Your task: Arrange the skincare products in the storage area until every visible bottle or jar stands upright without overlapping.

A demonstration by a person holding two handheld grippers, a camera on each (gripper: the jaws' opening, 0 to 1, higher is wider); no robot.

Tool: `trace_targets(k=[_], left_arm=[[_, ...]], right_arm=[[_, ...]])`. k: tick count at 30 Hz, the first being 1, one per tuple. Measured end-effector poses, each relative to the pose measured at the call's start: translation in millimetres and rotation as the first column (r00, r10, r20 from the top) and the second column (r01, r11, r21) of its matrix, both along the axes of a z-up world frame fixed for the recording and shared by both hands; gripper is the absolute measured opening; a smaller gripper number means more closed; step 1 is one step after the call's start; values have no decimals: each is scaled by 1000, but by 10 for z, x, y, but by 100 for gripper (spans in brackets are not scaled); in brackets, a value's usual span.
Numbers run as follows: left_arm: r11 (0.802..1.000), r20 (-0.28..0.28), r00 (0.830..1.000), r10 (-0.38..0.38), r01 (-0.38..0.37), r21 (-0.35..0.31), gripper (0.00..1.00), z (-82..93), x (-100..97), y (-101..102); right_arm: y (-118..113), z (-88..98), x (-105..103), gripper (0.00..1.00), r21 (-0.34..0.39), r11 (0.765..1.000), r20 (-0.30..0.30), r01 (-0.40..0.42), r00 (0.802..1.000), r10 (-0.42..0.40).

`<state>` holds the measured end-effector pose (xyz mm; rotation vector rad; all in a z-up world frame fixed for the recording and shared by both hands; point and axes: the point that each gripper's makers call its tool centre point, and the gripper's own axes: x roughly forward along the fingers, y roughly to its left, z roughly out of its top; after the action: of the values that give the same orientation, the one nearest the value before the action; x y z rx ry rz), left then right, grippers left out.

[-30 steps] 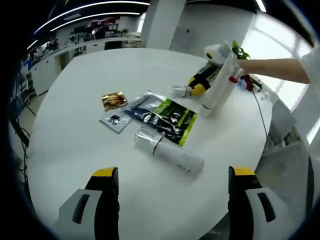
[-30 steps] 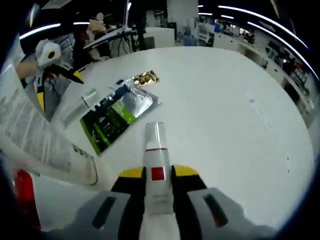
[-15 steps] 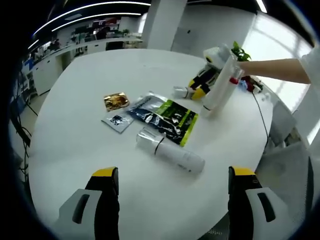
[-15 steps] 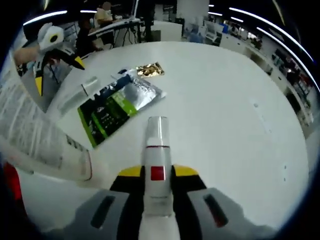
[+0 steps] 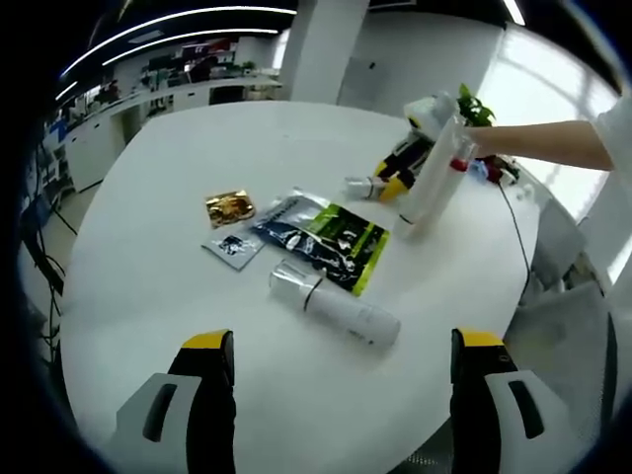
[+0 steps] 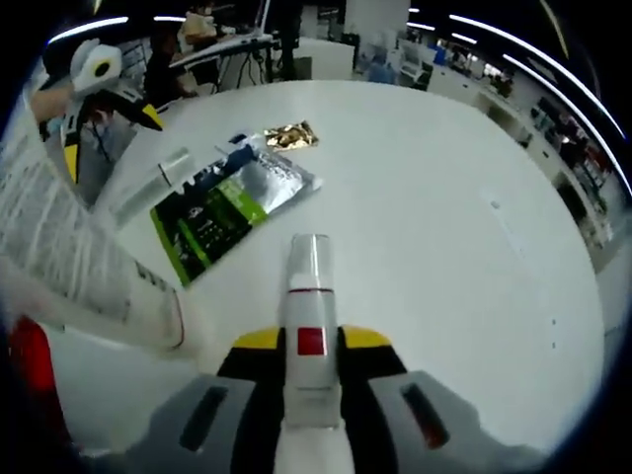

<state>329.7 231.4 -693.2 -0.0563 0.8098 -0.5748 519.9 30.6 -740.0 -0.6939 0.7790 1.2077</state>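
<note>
- Your right gripper (image 6: 308,341) is clamped on a white tube (image 6: 308,301).
- Your left gripper (image 5: 344,351) hangs jaws apart over the white bottle (image 5: 334,305) lying on the table (image 5: 168,197).

A round white worktop (image 5: 148,296) spreads across an open office. Long ceiling light strips (image 5: 178,18) curve overhead, and a broad white pillar (image 5: 321,44) rises behind. Bright windows (image 5: 553,89) glow along one side. Desks with equipment (image 5: 188,74) line the far wall, more workstations (image 6: 434,69) beyond.
</note>
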Motion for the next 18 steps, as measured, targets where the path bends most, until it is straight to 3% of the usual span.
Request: trace_targets(k=[18], left_arm=[[999, 38, 999, -38, 38, -14, 89, 182, 2, -161]], right_arm=[[-512, 287, -68, 19, 37, 991, 36, 132, 990, -133]])
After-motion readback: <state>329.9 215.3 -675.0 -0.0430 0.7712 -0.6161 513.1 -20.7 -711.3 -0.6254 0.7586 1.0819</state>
